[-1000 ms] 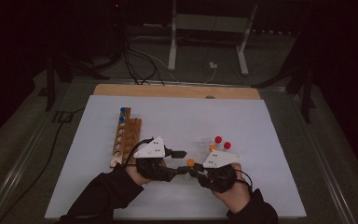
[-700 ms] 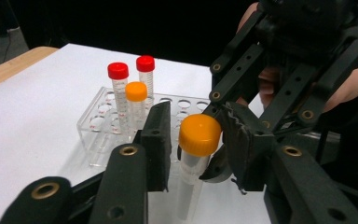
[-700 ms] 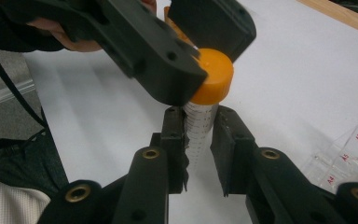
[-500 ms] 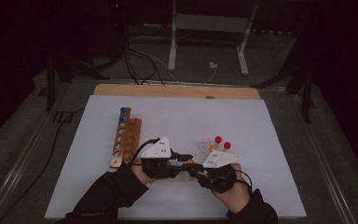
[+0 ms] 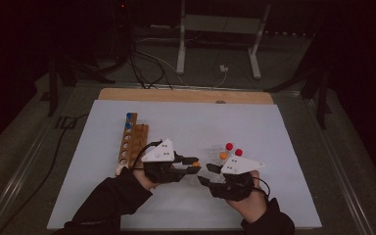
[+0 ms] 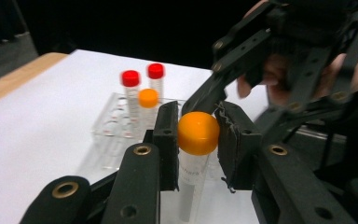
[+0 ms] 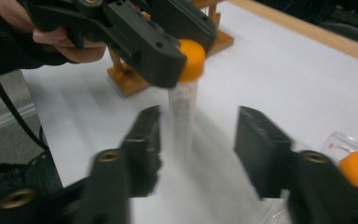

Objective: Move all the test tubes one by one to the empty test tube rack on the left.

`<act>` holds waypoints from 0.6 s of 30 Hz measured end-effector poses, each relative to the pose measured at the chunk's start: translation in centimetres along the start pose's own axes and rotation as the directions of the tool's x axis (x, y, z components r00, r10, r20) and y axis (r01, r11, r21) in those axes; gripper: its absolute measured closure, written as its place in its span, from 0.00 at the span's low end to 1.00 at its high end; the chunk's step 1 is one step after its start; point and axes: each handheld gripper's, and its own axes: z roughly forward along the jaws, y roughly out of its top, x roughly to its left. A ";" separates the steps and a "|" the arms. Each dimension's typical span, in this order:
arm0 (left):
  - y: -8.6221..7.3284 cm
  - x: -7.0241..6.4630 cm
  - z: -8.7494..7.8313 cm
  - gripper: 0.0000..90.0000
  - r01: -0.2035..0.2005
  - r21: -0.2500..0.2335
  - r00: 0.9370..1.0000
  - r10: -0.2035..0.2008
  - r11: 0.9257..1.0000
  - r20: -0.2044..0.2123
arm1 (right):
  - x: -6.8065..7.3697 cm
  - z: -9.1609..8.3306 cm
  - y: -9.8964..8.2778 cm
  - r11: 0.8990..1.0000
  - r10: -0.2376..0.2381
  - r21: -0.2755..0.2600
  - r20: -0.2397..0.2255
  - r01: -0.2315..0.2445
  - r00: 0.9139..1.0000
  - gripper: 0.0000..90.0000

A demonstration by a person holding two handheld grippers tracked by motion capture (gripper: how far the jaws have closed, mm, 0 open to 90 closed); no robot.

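Clear plastic tube [image 6: 192, 179], smooth orange cap [image 6: 198, 133]; seemingly wooden rack [image 5: 129, 141].

— How are your arms sitting?

— Both your forearms come in from the near edge in dark sleeves, angled toward each other near the middle of the table. Your left hand [image 5: 149, 177] is slightly farther from you than your right hand [image 5: 247, 198].

— And your left gripper?

— Your left gripper [image 5: 192, 164] points right, its jaws closed in tight, pads [image 6: 168, 140] pressing from both sides on what they carry.

— Your right gripper?

— Your right gripper [image 5: 206, 175] points left toward the other one, tips close together but apart. Its jaws have just been opening; the pads [image 7: 151, 140] stand clear on either side, gripping nothing.
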 end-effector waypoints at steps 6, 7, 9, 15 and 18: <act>0.6 1.1 -2.1 0.80 0.004 -0.010 0.998 -0.005 1.000 -0.060 | -0.1 -0.8 0.2 0.999 0.013 -0.041 0.013 -0.012 1.000 0.33; 0.7 1.3 -2.5 0.80 0.009 -0.014 0.997 -0.010 1.000 -0.072 | -0.2 -0.8 0.3 0.999 0.018 -0.044 0.014 -0.018 1.000 0.30; 0.9 1.7 -3.3 0.80 0.012 -0.021 0.995 -0.014 1.000 -0.096 | -0.2 -1.0 0.3 0.998 0.029 -0.059 0.015 -0.029 0.999 0.24; 0.9 2.9 -5.5 0.80 0.039 -0.049 0.986 -0.046 0.998 -0.159 | -0.4 -1.3 0.3 0.995 0.047 -0.088 0.014 -0.045 0.999 0.07; 0.7 3.3 -6.3 0.80 0.046 -0.048 0.980 -0.054 0.998 -0.192 | -0.7 -1.5 0.3 0.993 0.060 -0.106 0.004 -0.059 0.998 0.03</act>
